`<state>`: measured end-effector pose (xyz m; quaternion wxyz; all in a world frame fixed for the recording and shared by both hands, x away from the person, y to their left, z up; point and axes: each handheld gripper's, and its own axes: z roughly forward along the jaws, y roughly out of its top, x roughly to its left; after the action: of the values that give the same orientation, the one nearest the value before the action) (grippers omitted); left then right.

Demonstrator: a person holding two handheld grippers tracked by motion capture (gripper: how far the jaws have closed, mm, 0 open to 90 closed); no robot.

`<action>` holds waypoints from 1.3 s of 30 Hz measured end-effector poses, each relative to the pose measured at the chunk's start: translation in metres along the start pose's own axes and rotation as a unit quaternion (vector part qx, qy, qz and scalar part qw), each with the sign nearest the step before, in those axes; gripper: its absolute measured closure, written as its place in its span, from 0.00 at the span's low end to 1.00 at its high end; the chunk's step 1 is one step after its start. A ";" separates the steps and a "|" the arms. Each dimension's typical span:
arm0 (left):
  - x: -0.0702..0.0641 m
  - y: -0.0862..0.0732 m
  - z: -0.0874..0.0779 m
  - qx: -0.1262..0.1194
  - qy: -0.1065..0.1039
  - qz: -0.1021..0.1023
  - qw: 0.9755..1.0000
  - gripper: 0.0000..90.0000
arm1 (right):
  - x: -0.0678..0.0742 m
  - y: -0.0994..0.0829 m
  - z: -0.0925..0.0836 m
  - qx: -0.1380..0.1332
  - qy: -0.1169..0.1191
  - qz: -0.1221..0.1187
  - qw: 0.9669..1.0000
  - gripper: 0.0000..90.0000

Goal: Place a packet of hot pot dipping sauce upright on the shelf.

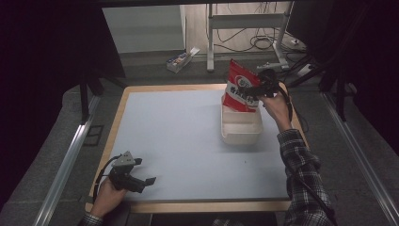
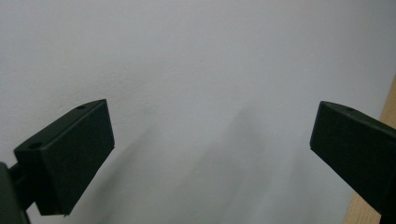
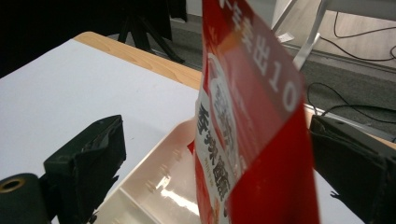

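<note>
Two sets of fingers spread. Red pouch [image 3: 252,126] upright between right gripper [image 1: 261,84] fingers, unpinched, long axis vertical, foot in white tray [image 1: 241,134] at far right of bench [image 1: 179,141]. Left gripper [image 1: 136,179] idle, well apart.

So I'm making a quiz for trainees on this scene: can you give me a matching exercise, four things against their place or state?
Things:
1. bag
2. tray
3. left gripper
4. right gripper

Places or states:
A. low over the table's near left corner, fingers apart, nothing between them
B. white, on the table's right half
C. red, upright, its lower end in the tray
D. open, one finger on either side of the bag

Pairs: 1-C, 2-B, 3-A, 4-D
</note>
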<state>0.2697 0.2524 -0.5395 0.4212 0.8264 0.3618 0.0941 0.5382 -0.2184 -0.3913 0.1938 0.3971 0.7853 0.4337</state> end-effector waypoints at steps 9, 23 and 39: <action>-0.001 0.000 0.000 0.002 -0.002 0.005 1.000 0.00 | 0.009 -0.001 -0.010 0.002 -0.002 -0.012 1.000 0.04; -0.001 0.000 0.002 0.008 -0.008 0.010 1.000 0.00 | 0.015 -0.009 -0.030 0.005 -0.004 -0.014 1.000 0.04; -0.002 0.000 0.002 0.010 -0.010 0.013 1.000 0.00 | 0.032 -0.031 -0.039 0.002 0.009 -0.024 1.000 0.02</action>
<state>0.2698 0.2494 -0.5404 0.4151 0.8360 0.3481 0.0874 0.4799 -0.2231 -0.3943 0.1964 0.3745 0.7974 0.4305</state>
